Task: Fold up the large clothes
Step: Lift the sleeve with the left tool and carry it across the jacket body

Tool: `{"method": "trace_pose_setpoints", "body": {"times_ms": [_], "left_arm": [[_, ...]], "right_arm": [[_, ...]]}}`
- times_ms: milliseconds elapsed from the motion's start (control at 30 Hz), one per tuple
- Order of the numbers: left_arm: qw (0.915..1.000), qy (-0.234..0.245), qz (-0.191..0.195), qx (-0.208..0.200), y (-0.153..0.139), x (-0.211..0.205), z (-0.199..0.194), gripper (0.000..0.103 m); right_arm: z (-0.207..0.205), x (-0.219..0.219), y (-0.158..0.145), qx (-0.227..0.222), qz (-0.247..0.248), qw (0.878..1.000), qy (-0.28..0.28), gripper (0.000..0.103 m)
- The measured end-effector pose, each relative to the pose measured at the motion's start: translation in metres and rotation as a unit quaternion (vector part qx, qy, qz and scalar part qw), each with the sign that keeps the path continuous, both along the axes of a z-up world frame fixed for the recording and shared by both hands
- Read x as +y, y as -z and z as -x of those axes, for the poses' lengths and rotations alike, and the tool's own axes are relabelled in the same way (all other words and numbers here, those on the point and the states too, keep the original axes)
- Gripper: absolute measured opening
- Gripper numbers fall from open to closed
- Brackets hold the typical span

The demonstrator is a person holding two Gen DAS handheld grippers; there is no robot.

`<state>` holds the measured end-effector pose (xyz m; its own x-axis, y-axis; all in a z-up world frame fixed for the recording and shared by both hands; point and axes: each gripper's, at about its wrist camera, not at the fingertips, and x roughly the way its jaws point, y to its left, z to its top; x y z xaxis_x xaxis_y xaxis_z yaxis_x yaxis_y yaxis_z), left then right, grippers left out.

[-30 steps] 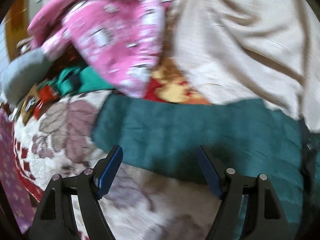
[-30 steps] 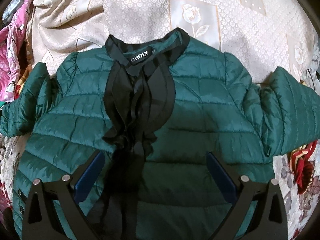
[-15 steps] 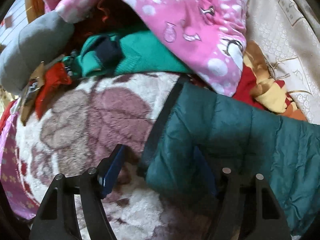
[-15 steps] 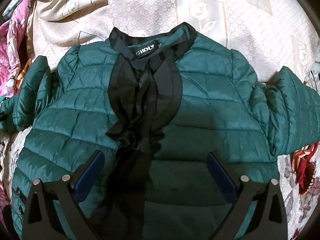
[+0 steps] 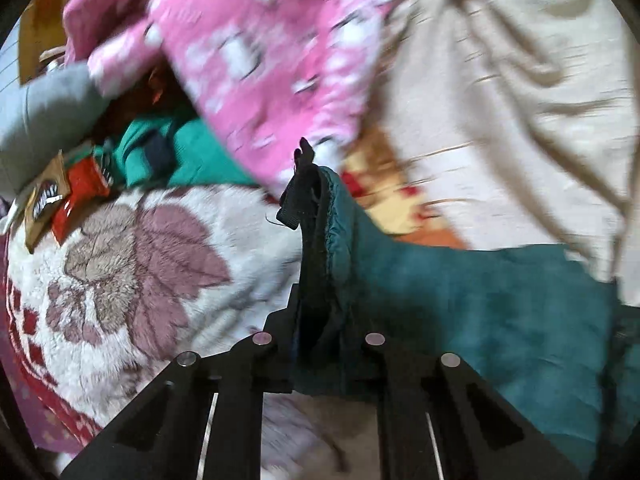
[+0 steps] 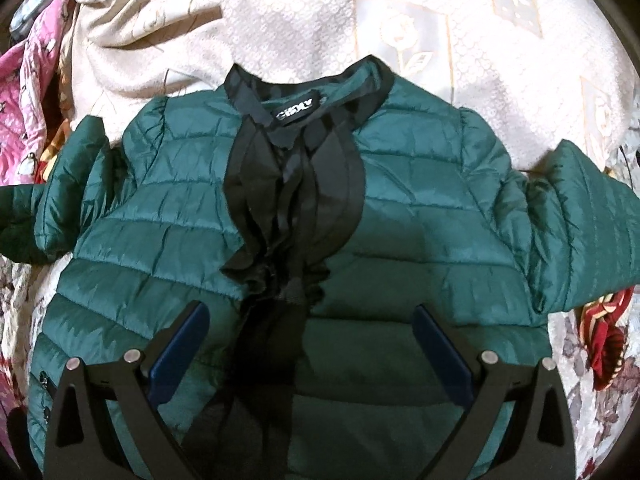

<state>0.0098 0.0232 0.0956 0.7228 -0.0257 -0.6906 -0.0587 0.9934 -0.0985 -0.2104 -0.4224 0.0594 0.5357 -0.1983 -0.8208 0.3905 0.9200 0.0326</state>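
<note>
My left claw (image 5: 318,320) grips the sleeve cuff (image 5: 320,216) of the green jacket (image 6: 400,216); my right claw (image 6: 308,344) hangs open above its front.

On my right camera I see a dark green quilted puffer jacket (image 6: 400,208) with black satin ruffle trim (image 6: 288,184) and a black label lettered white. It lies on a cream bedspread patterned with pale roses (image 6: 400,32). My left camera shows a pink printed garment (image 5: 256,64), a white fleece blanket with mauve leaves (image 5: 132,264), and a grey cloth (image 5: 48,104).
</note>
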Motion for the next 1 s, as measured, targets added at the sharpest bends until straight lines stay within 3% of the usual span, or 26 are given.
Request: {"method": "trace_pose_setpoints", "body": {"times_ms": [233,433,1000], "left_arm": [[0.9954,0.085,0.026,-0.036,-0.046,-0.06,0.045,0.0],[0.989,0.139,0.031,-0.039,-0.07,-0.102,0.072,0.0],[0.9604,0.275,0.029,-0.033,-0.084,-0.236,0.133,0.0]], "right_arm": [[0.018,-0.01,-0.009,-0.014,-0.006,1.0,0.012,0.103],[0.032,-0.021,-0.015,-0.025,-0.005,0.999,0.024,0.103],[0.057,-0.052,-0.016,-0.024,0.009,0.998,0.053,0.103]]}}
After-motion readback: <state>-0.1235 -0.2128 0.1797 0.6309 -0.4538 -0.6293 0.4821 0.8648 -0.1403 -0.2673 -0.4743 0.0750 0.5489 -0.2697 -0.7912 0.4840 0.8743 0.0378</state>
